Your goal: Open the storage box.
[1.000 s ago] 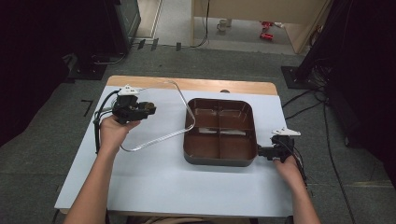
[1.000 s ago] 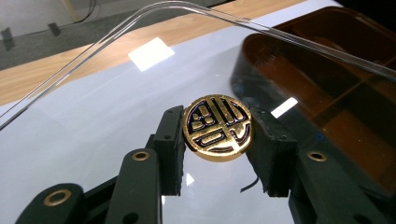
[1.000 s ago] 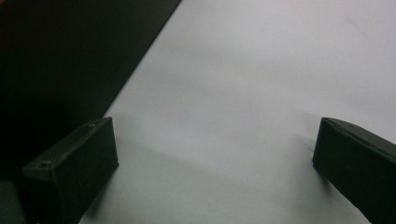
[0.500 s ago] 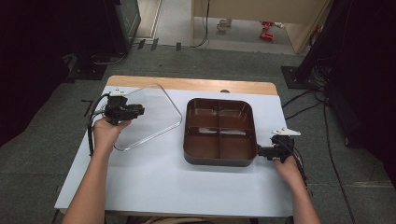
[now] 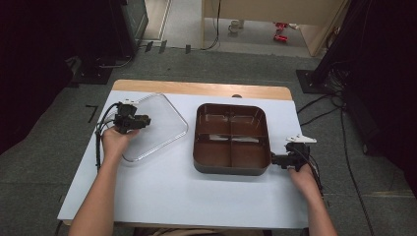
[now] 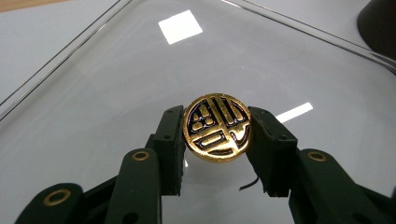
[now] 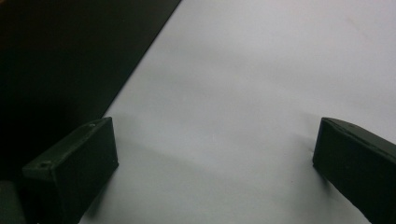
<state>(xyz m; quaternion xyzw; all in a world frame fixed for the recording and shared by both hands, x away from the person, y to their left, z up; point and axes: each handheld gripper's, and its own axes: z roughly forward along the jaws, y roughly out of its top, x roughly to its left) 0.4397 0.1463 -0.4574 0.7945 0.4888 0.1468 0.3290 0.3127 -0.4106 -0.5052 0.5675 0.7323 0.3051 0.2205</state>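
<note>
A clear plastic lid lies on the left half of the white table. My left gripper sits over it, shut on the round gold knob at the lid's middle; one black pad presses each side of the knob. A dark brown four-compartment tray stands uncovered in the middle of the table. My right gripper rests on the table just right of the tray's near right corner, open, with nothing between its jaws. The tray's dark wall fills the left of the right gripper view.
A wooden strip runs along the table's far edge. Black cables trail off the left edge beside my left hand. Bare white tabletop stretches along the near side in front of the tray.
My left gripper has carried the clear lid leftwards away from the tray and lowered it from a tilt to nearly flat on the table. The right gripper has stayed put.
</note>
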